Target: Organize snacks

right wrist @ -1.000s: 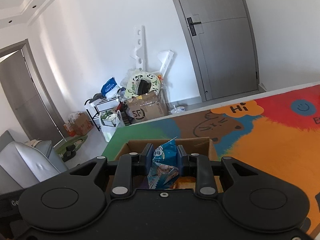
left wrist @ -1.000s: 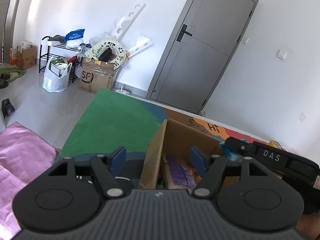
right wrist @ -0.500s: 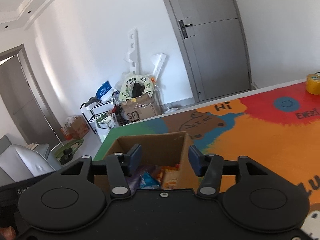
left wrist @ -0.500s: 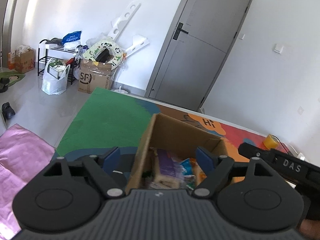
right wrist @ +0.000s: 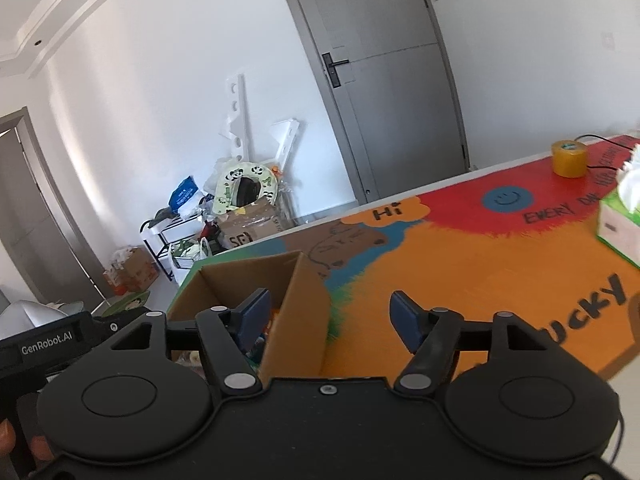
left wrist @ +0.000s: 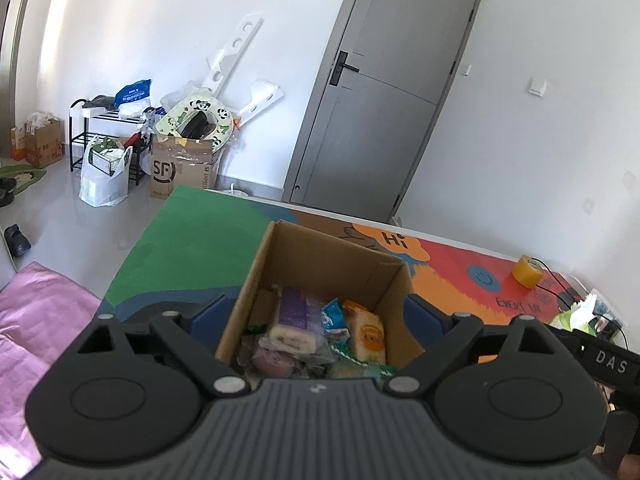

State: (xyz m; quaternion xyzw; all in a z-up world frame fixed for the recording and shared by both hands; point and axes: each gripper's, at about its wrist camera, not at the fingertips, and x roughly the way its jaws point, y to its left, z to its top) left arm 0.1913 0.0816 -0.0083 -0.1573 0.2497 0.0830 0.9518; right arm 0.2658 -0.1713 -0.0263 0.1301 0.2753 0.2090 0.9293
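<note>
An open cardboard box (left wrist: 320, 256) stands on the colourful mat. It holds several snacks: a purple-wrapped roll (left wrist: 298, 320), a blue packet (left wrist: 332, 316) and an orange packet (left wrist: 368, 336). My left gripper (left wrist: 316, 314) hovers just short of the box, its jaws opening wide to either side of it, and nothing is pressed between them. My right gripper (right wrist: 330, 314) straddles the right wall of the box (right wrist: 298, 320). Its jaws are opening and hold nothing, and its left finger (right wrist: 256, 310) is over the inside of the box.
A yellow tape roll (right wrist: 568, 159) and a tissue box (right wrist: 620, 220) sit on the mat's (right wrist: 480, 272) far right. A pink cloth (left wrist: 32, 320) lies on the floor at left. Cartons, bags and a rack (left wrist: 120, 140) crowd the wall beside the grey door (left wrist: 380, 120).
My right gripper let go of the blue packet, which now lies in the box, then opened and swung right. My left gripper opened wider and shifted until the box sat in the middle of its view.
</note>
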